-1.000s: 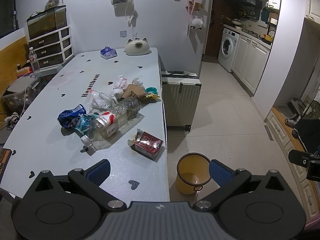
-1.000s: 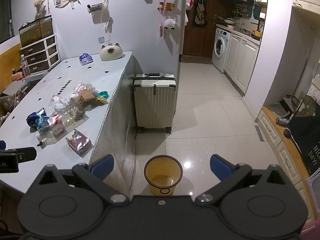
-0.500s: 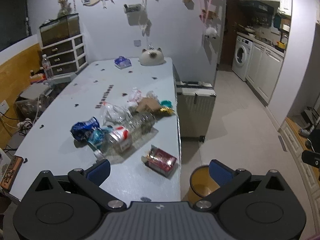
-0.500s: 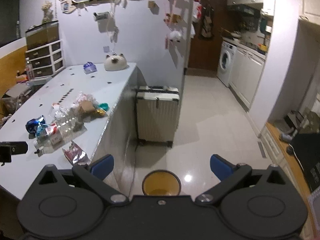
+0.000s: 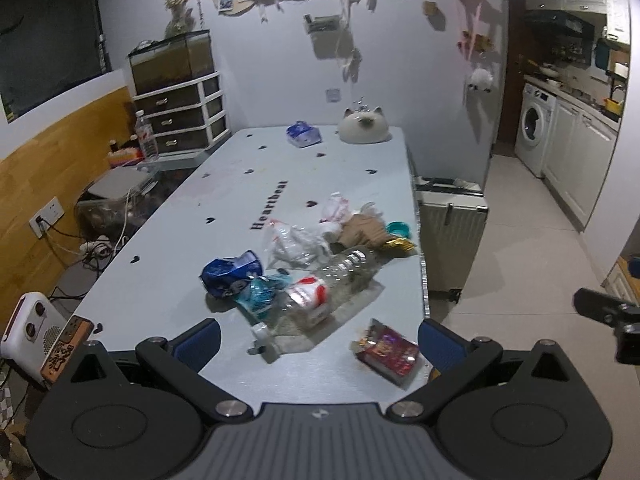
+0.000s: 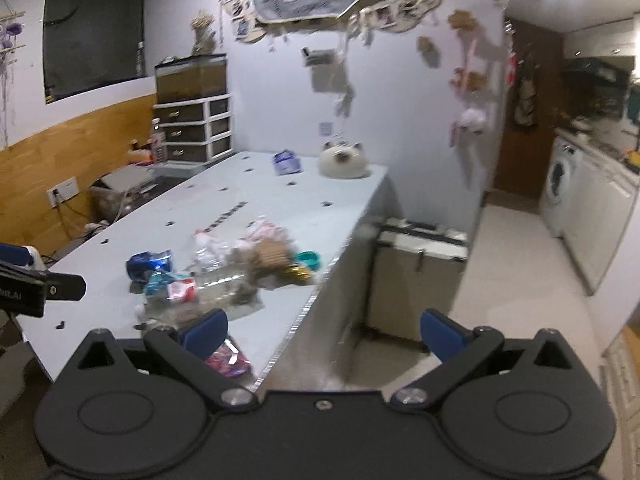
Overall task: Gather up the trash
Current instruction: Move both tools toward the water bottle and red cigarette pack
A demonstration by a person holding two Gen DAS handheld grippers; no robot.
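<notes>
left gripper (image 5: pixel 318 342) spread, empty | right gripper (image 6: pixel 324 326) spread, empty | near red packet (image 5: pixel 387 354): light, crinkly, pinch its edge | bottle (image 5: pixel 320 292): slippery, light, grip mid-body

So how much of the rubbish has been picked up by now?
None, by the look of it. The plastic bottle, blue wrapper, red packet and crumpled bags all lie on the table. The left claw and right claw are both open and empty. All the collecting remains; no bin shows in these views.
</notes>
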